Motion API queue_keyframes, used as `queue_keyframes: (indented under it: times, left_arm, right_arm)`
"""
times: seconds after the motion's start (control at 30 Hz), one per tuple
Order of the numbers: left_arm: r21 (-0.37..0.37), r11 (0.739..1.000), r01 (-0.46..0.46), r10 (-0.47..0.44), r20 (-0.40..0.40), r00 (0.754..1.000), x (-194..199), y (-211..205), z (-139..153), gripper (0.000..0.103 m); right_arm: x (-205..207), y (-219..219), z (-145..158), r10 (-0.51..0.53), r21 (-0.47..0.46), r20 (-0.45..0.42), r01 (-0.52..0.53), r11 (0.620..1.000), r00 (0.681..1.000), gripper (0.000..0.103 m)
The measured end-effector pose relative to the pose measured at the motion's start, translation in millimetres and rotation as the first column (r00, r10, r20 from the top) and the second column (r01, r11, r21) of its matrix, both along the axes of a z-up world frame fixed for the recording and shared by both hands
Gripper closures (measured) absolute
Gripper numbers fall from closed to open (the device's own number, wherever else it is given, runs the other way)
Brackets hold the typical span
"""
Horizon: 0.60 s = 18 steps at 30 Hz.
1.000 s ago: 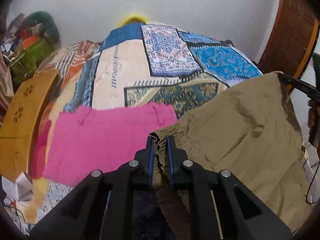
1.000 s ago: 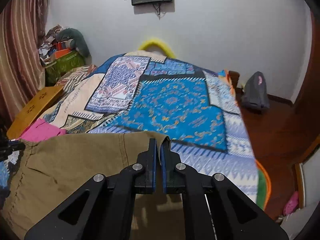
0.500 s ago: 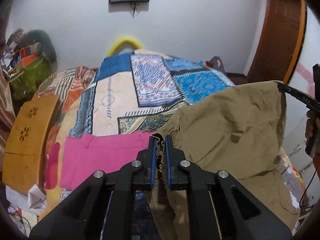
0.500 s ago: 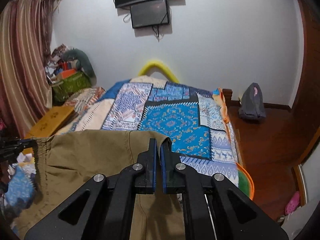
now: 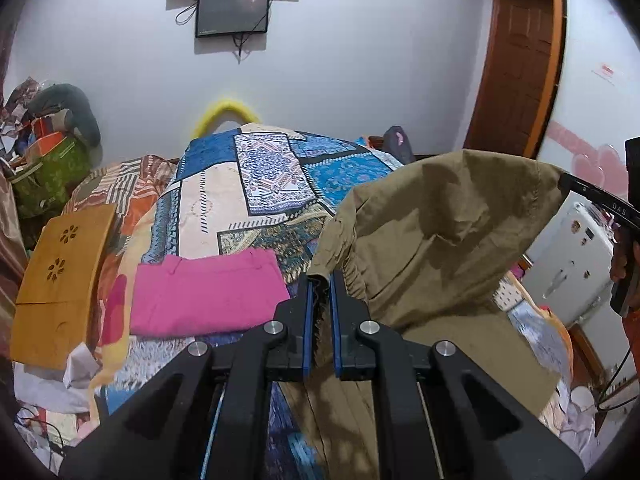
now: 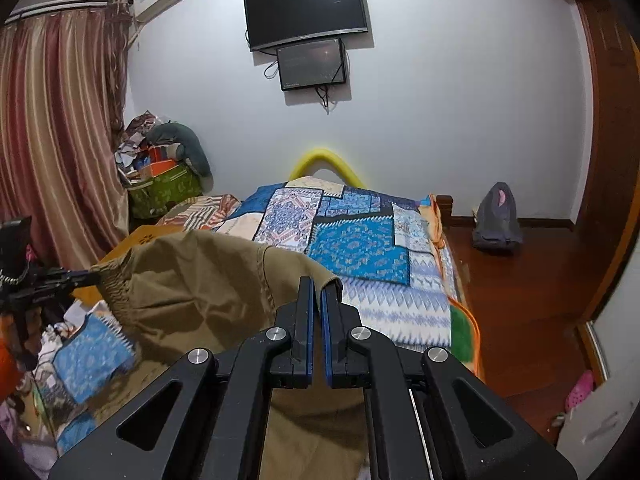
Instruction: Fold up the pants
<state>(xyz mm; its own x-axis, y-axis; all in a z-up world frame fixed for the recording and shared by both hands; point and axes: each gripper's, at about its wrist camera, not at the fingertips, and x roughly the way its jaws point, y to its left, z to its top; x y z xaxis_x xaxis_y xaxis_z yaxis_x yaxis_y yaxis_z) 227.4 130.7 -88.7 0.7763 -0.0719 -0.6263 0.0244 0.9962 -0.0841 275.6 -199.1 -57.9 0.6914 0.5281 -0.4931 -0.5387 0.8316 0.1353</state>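
Left tool [image 5: 319, 280]: blue pads clamped on the gathered elastic waistband of the khaki pants [image 5: 440, 248], with bunched cloth visible between the pads. Right tool [image 6: 317, 292]: pads pressed together on the opposite top corner of the same garment, at a stitched hem edge.

Pants: held in the air between the two tools, above the near end of the bed [image 6: 400, 304]. The top edge runs across from one tool to the other but sags and domes in the middle; it is not taut. The rest of the cloth hangs down below both tools, and its lower end is out of view, so whether it touches the bed cannot be told.

Beyond the pants, on the bed: pink cloth [image 5: 208, 292], lying flat and already squared, to the left of the pants as seen from the left wrist. A wooden board [image 5: 60, 280] rests further left, off the bed's edge. At the far end of the bed, a yellow arch [image 6: 326, 160] stands against the wall, with a TV [image 6: 306, 10] mounted above it.

Step in hand, by judgement: the pants are lifted and spread for laying out; no fold is yet made.

Next move calls for drawing the tools apart to tension the waistband, then lowering the garment flat onto the bare bedspread, clear of the pink cloth, keeping both grips closed until the cloth is down.
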Motion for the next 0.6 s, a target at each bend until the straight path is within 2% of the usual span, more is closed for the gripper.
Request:
queue_keyframes:
  times: [0.17, 0.33, 0.6]
  left_arm:
    - [-0.003, 1.0, 0.028, -0.028, -0.012, 1.0, -35, -7, -3, 0.095]
    - [0.002, 0.999, 0.044, -0.044, -0.037, 0.998, -63, -13, -15, 0.096]
    - [0.0, 0.998, 0.06, -0.059, -0.101, 0.993, -100, -25, -45, 0.097]
  right_arm:
    - [-24, -10, -8, -0.022, -0.001, -0.018, 0.022, 1.0, 1.0, 0.1]
    - [-50, -28, -21, -0.034, 0.048, -0.064, 0.037, 0.998, 0.997, 0.1]
    - [-83, -46, -59, -0.05, 0.047, -0.152, 0.058, 0.997, 0.987, 0.1]
